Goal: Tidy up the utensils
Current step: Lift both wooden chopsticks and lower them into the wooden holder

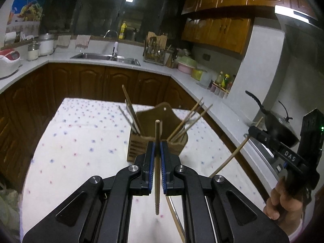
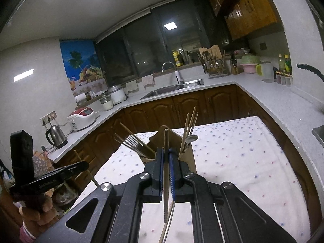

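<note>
Left gripper [image 1: 157, 147] raised above table [image 1: 81, 141], jaws clamped on upright chopstick [image 1: 157, 162]. Right gripper [image 2: 166, 158] likewise, gripping another chopstick [image 2: 166, 174] before wooden holder [image 2: 188, 160].

My left gripper [image 1: 157, 151] pinches a wooden chopstick [image 1: 157, 168] upright between its blue pads [image 1: 164, 158]. Just beyond stands the wooden utensil holder [image 1: 156, 129] on the flowered tablecloth [image 1: 81, 141], near its far edge. My right gripper [image 1: 263, 135] holds another chopstick [image 1: 228, 160].
</note>
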